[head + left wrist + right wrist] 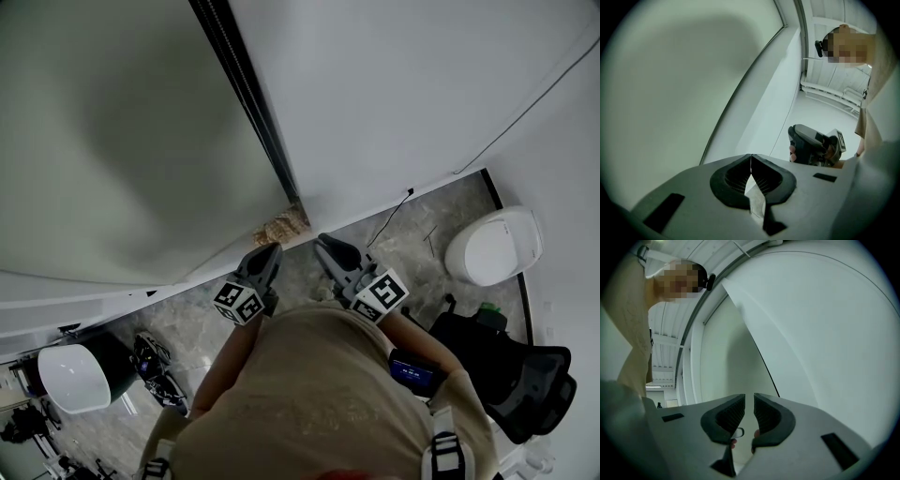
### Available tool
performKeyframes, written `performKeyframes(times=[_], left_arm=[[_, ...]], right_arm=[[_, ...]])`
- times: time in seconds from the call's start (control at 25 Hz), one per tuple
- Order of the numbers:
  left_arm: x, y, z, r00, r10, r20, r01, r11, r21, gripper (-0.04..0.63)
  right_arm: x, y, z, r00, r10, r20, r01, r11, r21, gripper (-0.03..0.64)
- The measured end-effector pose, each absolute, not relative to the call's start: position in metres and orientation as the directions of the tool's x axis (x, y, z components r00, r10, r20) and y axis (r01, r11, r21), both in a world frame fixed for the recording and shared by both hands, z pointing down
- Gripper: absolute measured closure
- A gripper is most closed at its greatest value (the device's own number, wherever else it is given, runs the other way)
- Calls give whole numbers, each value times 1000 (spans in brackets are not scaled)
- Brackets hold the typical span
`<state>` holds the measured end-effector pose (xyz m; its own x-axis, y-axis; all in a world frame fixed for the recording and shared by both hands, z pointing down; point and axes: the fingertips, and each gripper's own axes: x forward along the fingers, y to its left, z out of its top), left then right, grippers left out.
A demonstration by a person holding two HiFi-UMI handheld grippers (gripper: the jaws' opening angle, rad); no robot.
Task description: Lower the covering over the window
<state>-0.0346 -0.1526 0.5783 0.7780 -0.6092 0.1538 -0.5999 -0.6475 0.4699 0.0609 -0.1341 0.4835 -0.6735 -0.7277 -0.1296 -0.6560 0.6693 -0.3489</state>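
Observation:
The pale grey-green window covering (122, 141) fills the left of the head view, edged by a dark upright track (248, 94). It also fills the left of the left gripper view as the covering (670, 84). My left gripper (270, 251) is held low in front of the person, close to the foot of the track, shut with nothing between its jaws (751, 155). My right gripper (324, 244) is beside it, facing the white wall (403, 84). Its jaws (753, 397) stand a narrow gap apart with nothing in them. It also shows in the left gripper view as the right gripper (813, 150).
A woven brown object (286, 225) sits at the foot of the track. On the marbled floor are a white rounded bin (495, 246), a thin black cable (389, 220), a black chair (525, 375) and a white round stool (75, 377) among dark equipment at the lower left.

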Motion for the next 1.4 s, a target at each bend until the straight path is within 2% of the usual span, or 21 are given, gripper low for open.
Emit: performKeyframes(times=[0.32, 0.56, 0.76, 0.8, 0.92, 0.96, 1.28, 1.36, 1.4], left_arm=[[-39, -229, 540, 753, -652, 90, -631, -676, 380, 577], [-25, -299, 507, 779, -622, 77, -616, -738, 275, 577], [-16, -349, 500, 803, -588, 91, -590, -767, 252, 575], [-14, -358, 502, 807, -583, 99, -587, -770, 250, 568], [-6, -375, 506, 817, -563, 122, -576, -791, 207, 451], [-2, -379, 506, 823, -554, 127, -568, -800, 192, 442], [5, -408, 502, 885, -449, 124, -463, -877, 128, 447], [6, -405, 504, 898, -423, 118, -436, -892, 117, 532], [7, -404, 505, 904, -411, 115, -424, -898, 120, 540]], right_arm=[[68, -147, 499, -662, -744, -93, -670, 643, -372, 569], [48, -172, 499, -651, -755, -77, -685, 628, -370, 569], [27, -195, 494, -634, -770, -74, -707, 615, -350, 569], [23, -200, 493, -630, -773, -73, -711, 612, -346, 569], [16, -208, 486, -618, -782, -83, -722, 606, -335, 569], [14, -210, 483, -611, -787, -87, -728, 602, -328, 569], [3, -231, 474, -493, -865, -89, -813, 495, -306, 569], [8, -232, 474, -460, -884, -86, -832, 463, -305, 569], [11, -233, 474, -445, -891, -84, -840, 448, -307, 569]])
